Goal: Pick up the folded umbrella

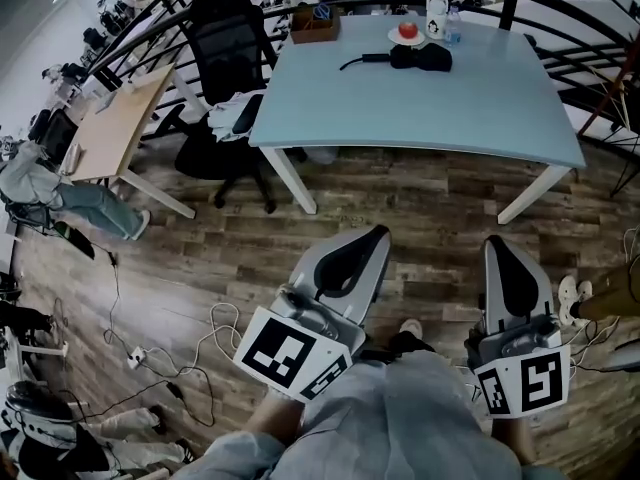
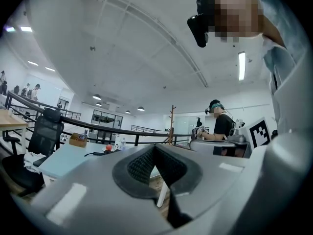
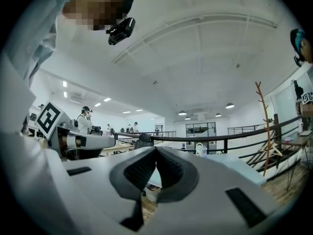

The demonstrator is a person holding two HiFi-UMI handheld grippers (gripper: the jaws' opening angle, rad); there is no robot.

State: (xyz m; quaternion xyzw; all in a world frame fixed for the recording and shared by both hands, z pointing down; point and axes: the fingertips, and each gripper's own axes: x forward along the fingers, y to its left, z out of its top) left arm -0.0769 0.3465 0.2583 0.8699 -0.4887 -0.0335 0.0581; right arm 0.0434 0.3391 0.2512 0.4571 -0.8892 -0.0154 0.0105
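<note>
Head view: from above, facing forward and steeply down, floor (image 1: 200,258) close below, left gripper (image 1: 372,240) and right gripper (image 1: 497,244) near at the bottom edge, table (image 1: 420,88) farther off at the top. Left gripper view: from low behind own jaws, facing level along them, jaws very near, ceiling (image 2: 122,58) filling the upper half. Right gripper view: same setup, beside it. Shared by all three: table, railing (image 2: 98,126), chair (image 1: 225,38). Caught in each gripper view: the other gripper at the inner edge, head camera (image 2: 198,26) overhead.
</note>
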